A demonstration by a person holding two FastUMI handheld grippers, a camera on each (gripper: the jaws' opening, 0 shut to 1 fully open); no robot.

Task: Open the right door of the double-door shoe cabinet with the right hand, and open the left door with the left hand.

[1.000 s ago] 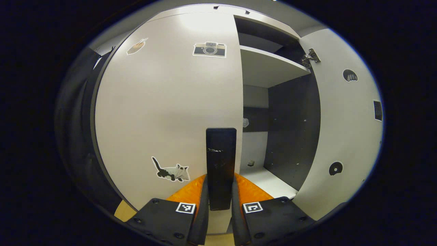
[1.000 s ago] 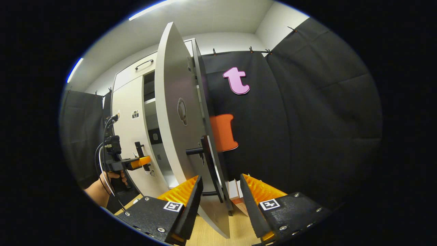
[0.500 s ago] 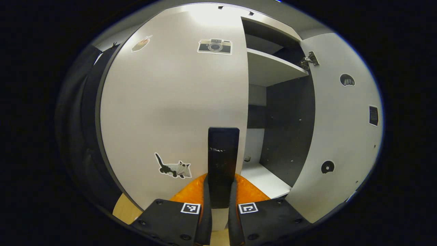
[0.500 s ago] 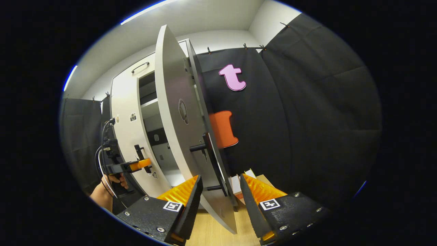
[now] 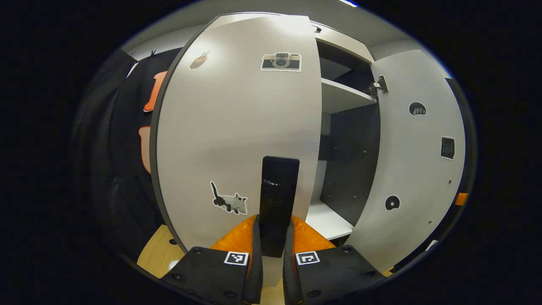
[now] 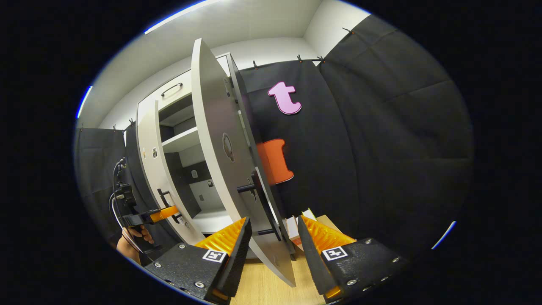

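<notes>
Left gripper (image 5: 272, 254) clamped on handle (image 5: 278, 203) of left door (image 5: 237, 135), centre frame, mid-swing; right gripper (image 6: 271, 250) agape around right door (image 6: 220, 161). Next: pulling left door wider.

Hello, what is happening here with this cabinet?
A person is opening a double-door shoe cabinet with two handheld grippers. The left gripper is clamped on the left door's handle, with that door partly open. The right door stands wide open, its edge between the right gripper's open fingers.
</notes>
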